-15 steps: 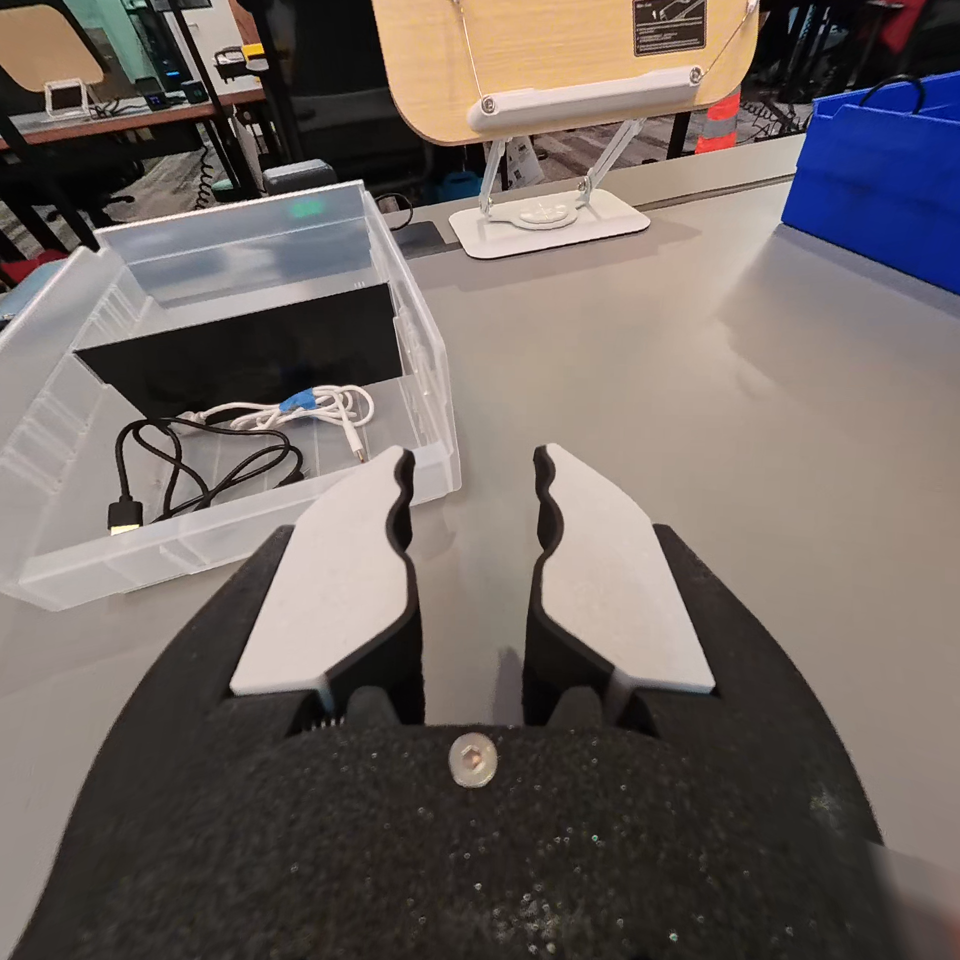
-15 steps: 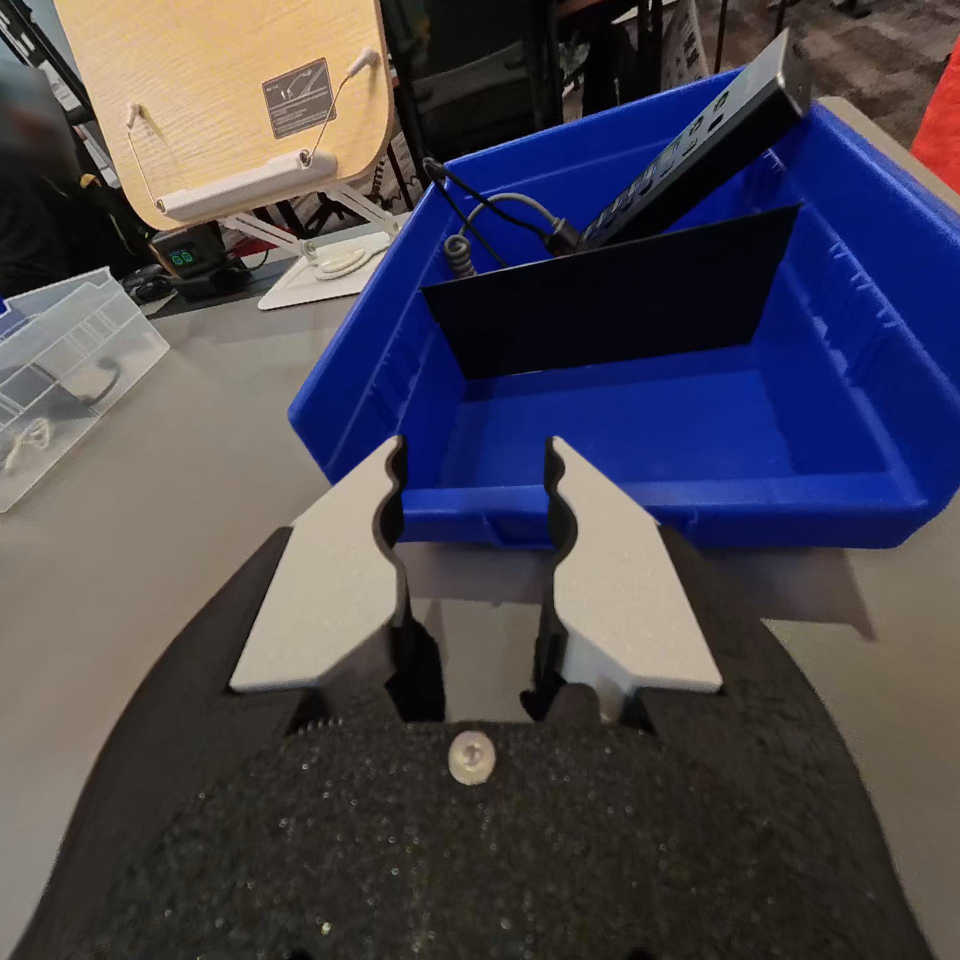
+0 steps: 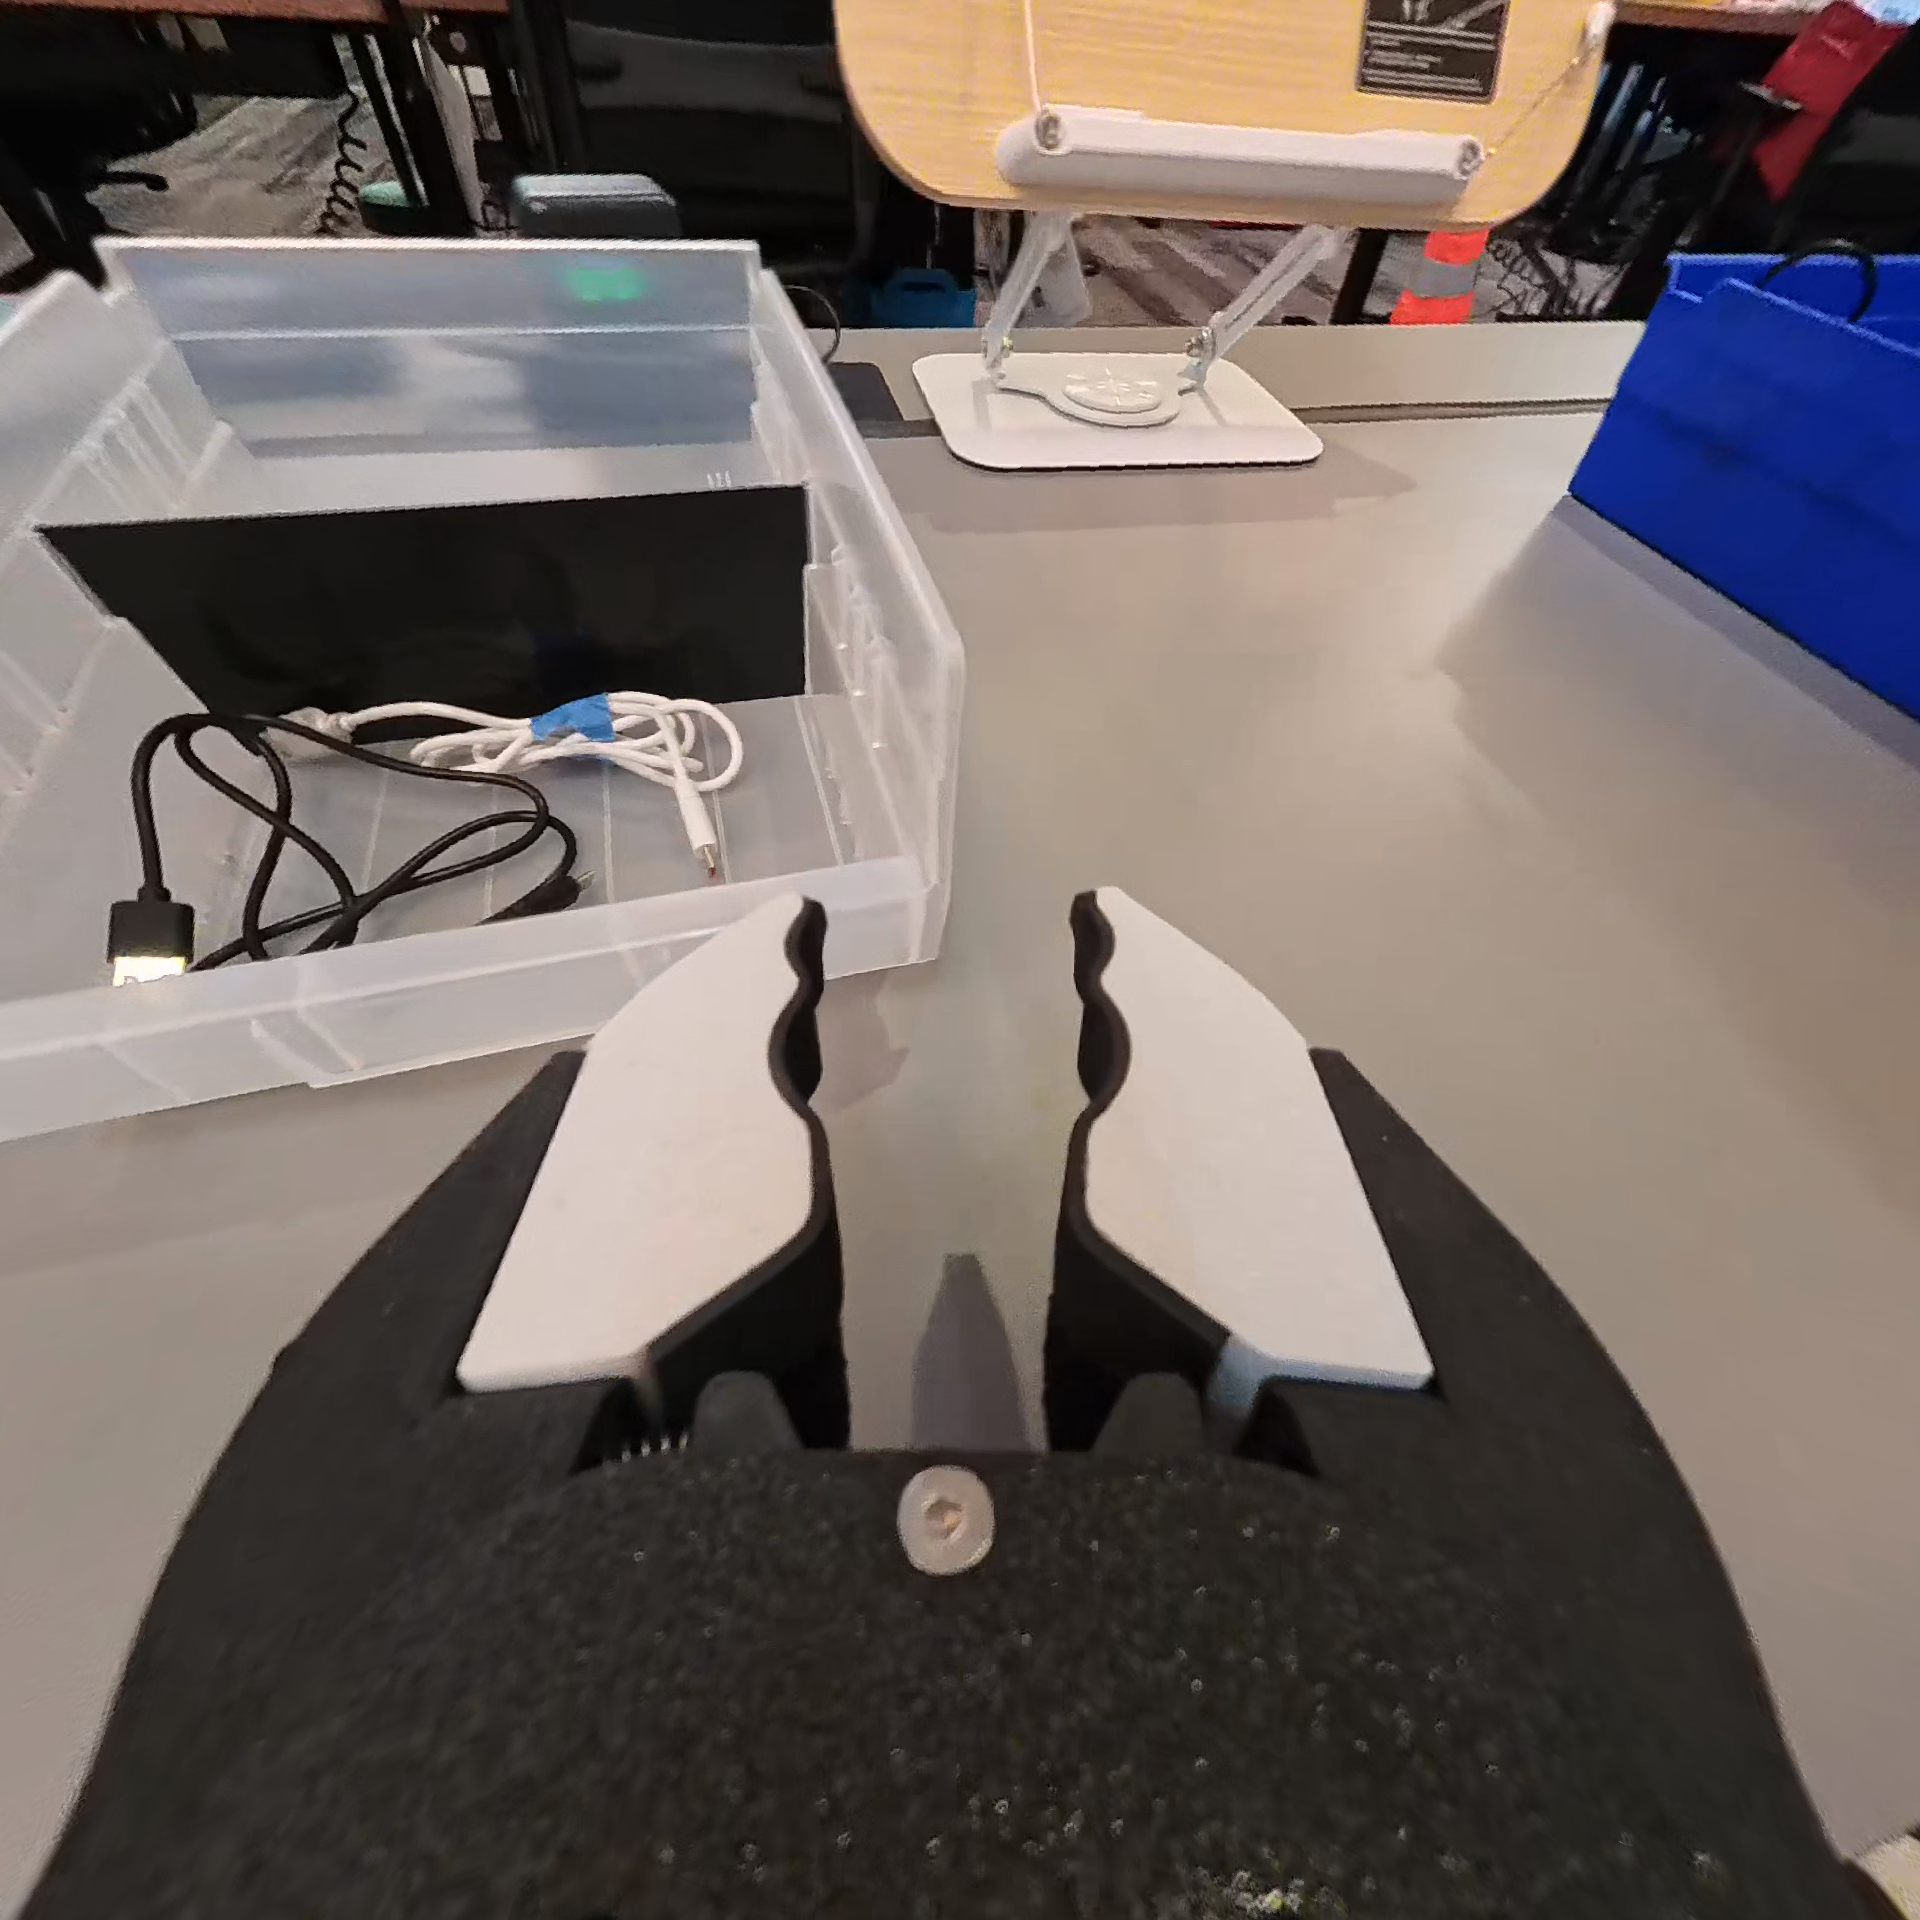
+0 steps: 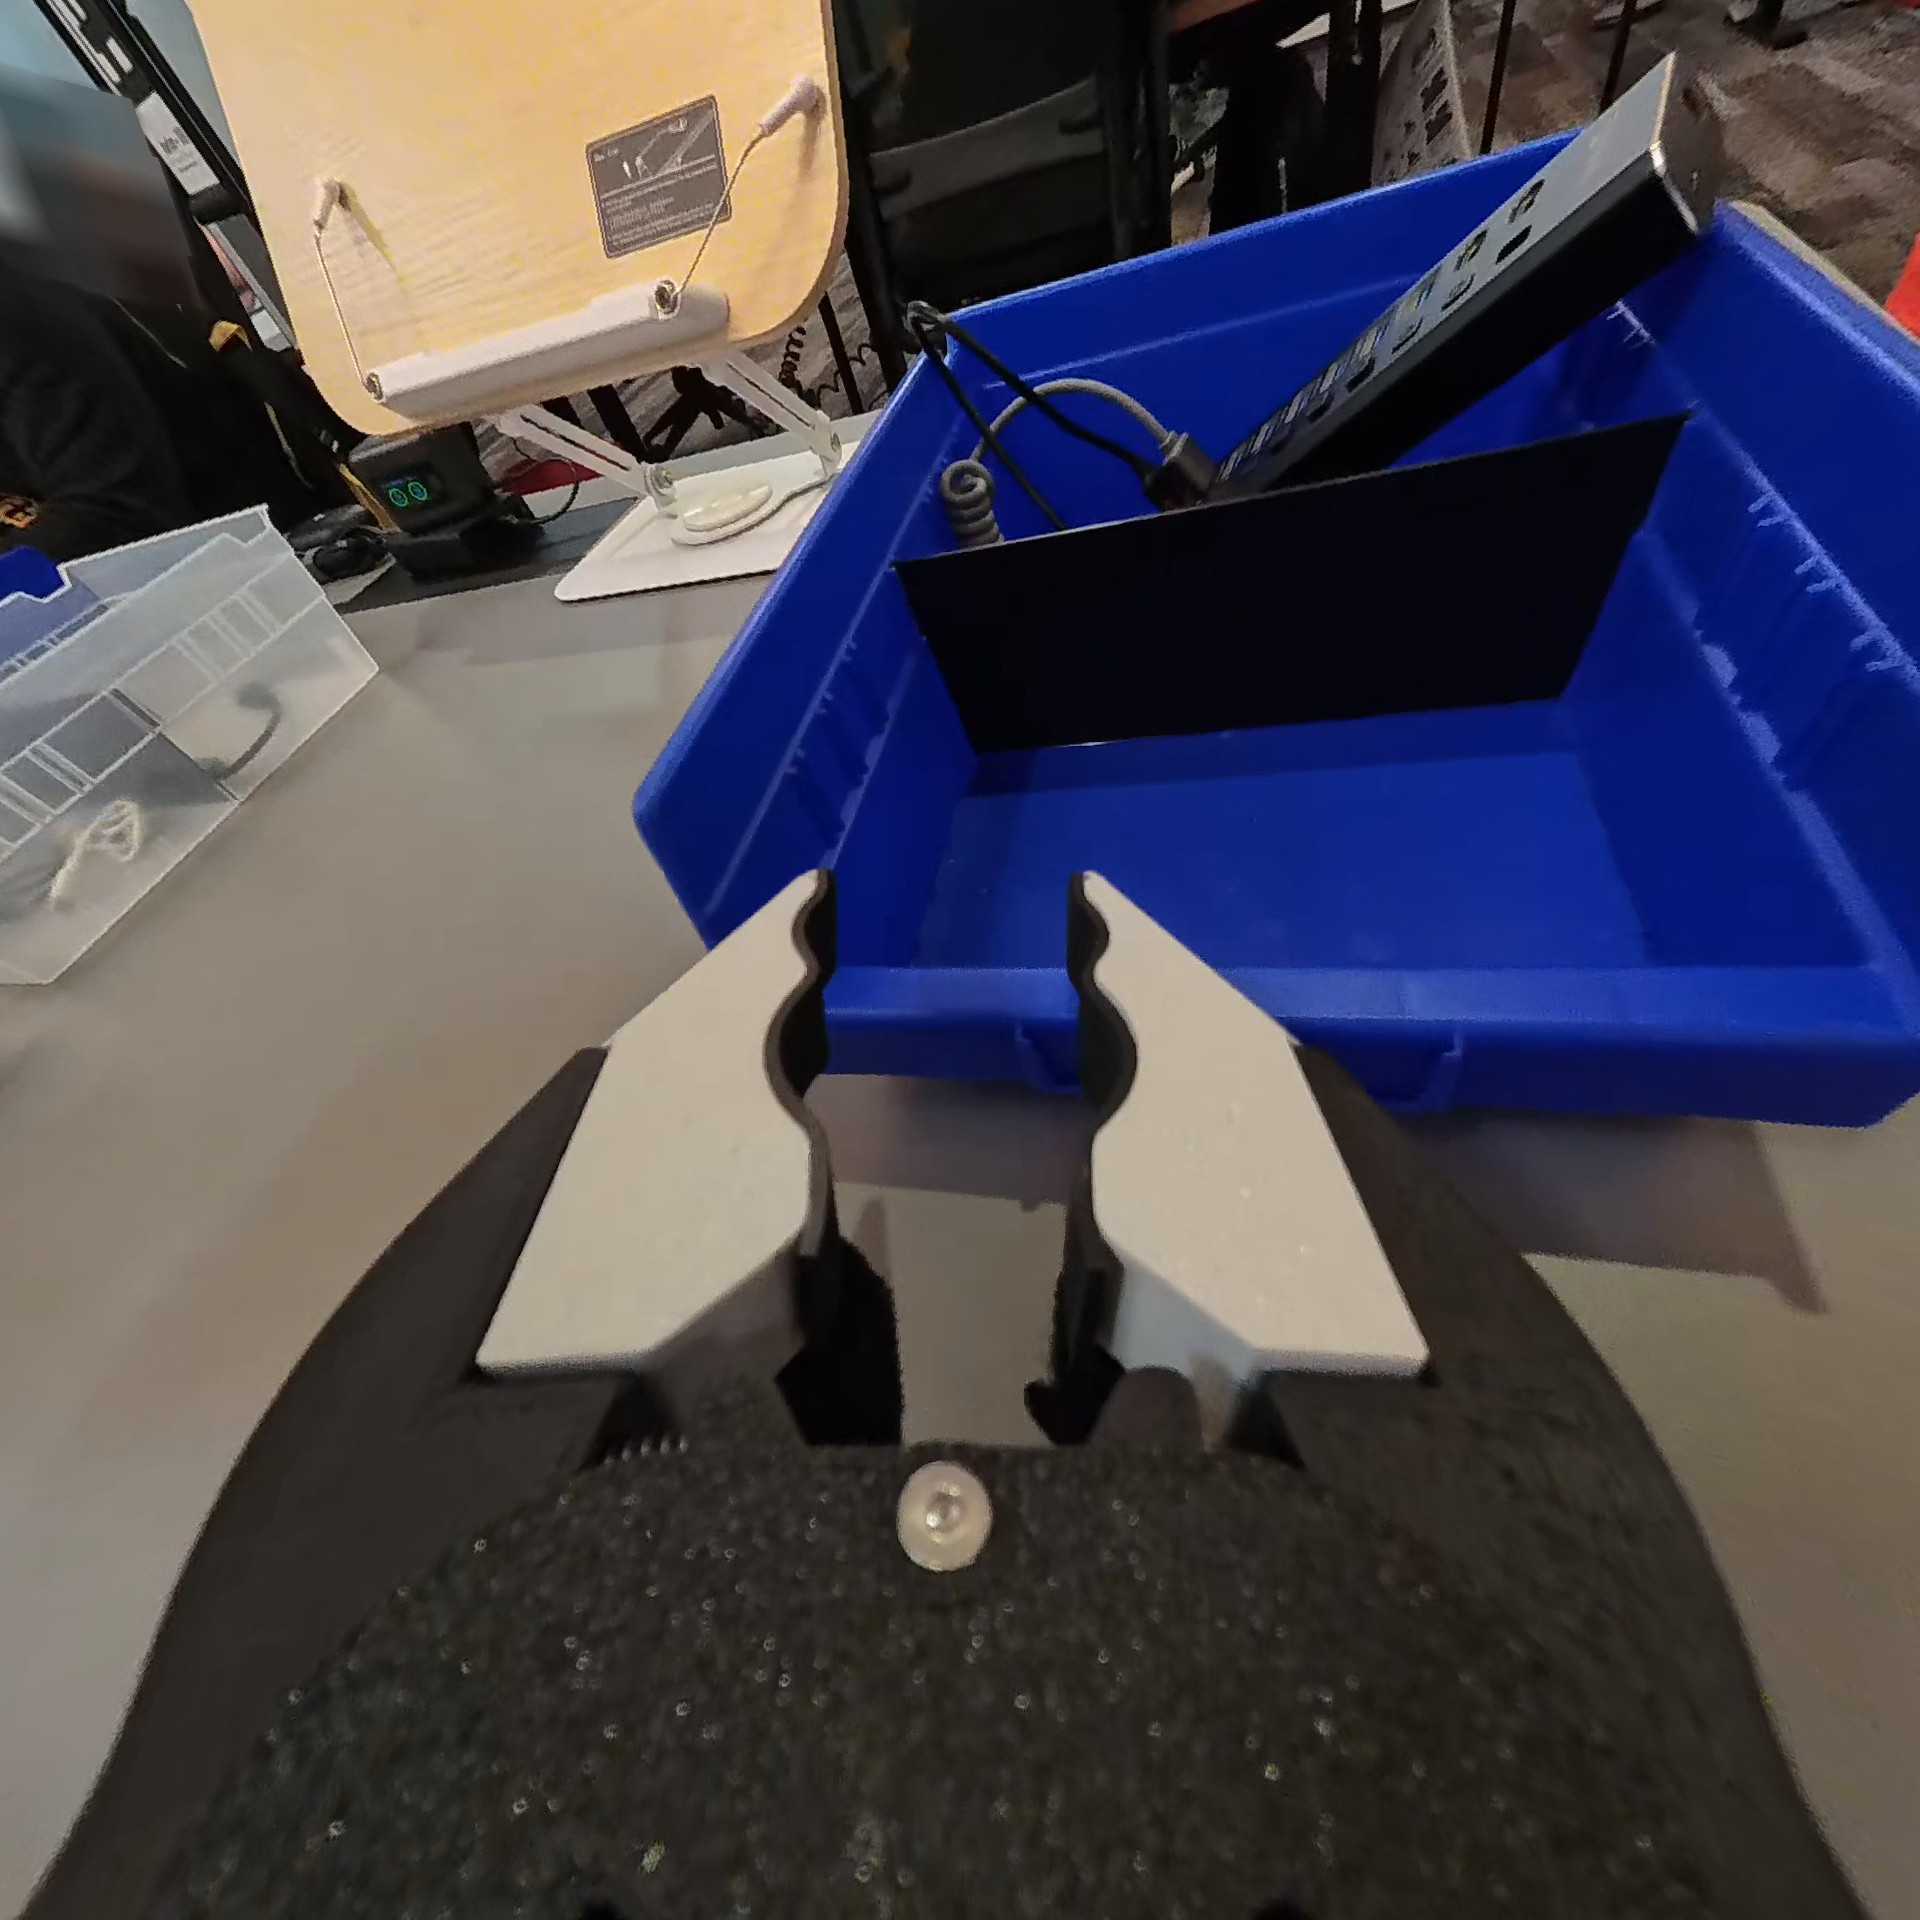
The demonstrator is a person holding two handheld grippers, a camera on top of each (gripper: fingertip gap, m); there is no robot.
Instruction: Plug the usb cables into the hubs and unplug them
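Left gripper (image 3: 948, 914), right gripper (image 4: 951, 894): jaws apart, empty. Black USB cable (image 3: 270, 831) in clear plastic tray (image 3: 904, 665); dark slab-shaped hub (image 4: 1455, 301) in far blue plastic bin (image 4: 1351, 1018). Nothing plugged yet.

Sticker (image 3: 1432, 47): I see a black one with small pale print and a diagram on the wooden stand (image 3: 1143, 94); too fine for me to read.
Display (image 4: 407, 490): green glowing figures on a black box (image 4: 447, 535); I can't make them out.
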